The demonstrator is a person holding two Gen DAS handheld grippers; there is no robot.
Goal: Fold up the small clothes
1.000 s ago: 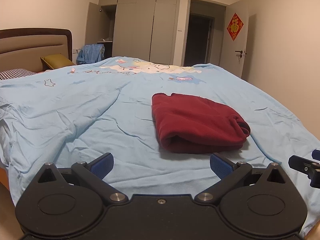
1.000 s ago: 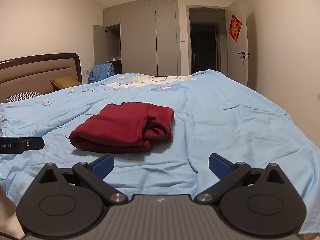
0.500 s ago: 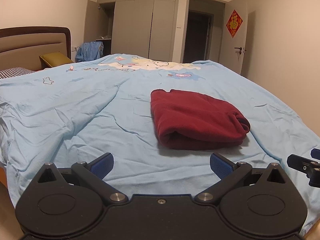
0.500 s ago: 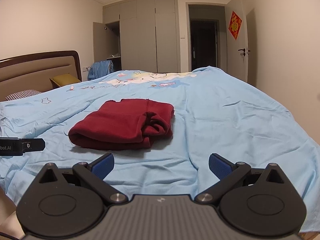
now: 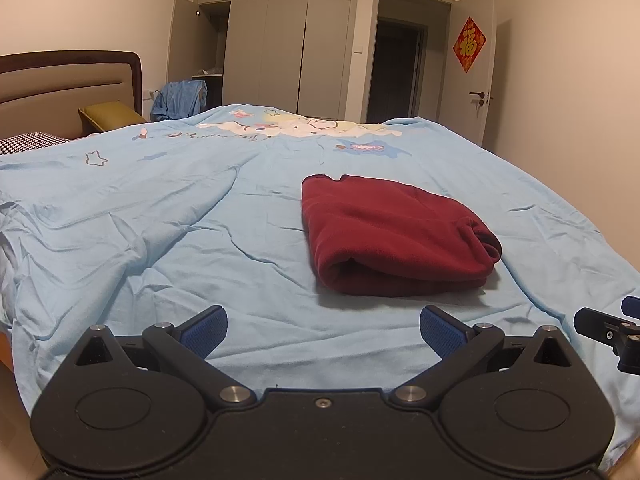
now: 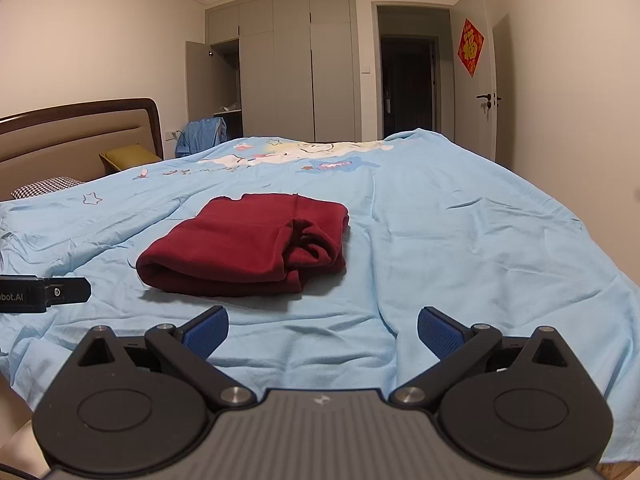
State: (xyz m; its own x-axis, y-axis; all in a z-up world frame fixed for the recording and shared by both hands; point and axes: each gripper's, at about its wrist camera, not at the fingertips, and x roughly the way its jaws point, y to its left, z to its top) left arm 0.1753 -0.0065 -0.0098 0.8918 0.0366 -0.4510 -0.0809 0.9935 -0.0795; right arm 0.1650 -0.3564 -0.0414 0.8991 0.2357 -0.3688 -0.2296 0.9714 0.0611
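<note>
open duvet (image 5: 224, 248) all round, only folded garment (image 5: 392, 236) mid-bed

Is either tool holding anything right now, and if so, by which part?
Nothing is held. The left tool and right tool are open, short of the folded red garment.

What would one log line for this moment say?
left tool: open, empty | right tool: open, empty | red garment: folded, on blue bedsheet, untouched
</note>
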